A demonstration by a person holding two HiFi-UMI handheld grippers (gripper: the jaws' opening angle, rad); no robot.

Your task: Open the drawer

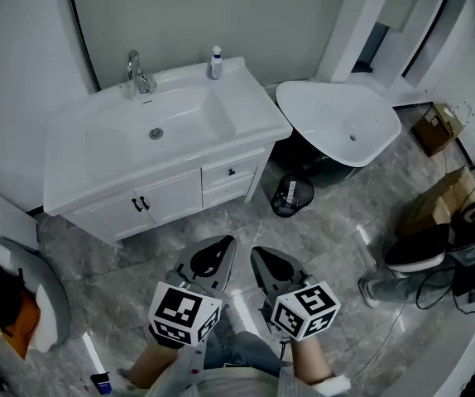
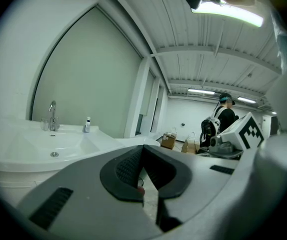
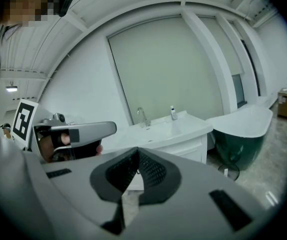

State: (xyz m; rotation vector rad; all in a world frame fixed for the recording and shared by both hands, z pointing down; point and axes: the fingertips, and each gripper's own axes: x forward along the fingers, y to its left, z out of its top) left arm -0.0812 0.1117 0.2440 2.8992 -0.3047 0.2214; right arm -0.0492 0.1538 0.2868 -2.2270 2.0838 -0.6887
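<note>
- Hovering side by side, the left tongs (image 1: 223,243) and right tongs (image 1: 256,253) were both closed together, empty.
- The drawer (image 1: 230,172) sat shut ahead of them, well apart.

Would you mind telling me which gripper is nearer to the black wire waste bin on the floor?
Right. In the head view the right gripper sits below-left of the waste bin; the left gripper lies further left, beyond it.
</note>
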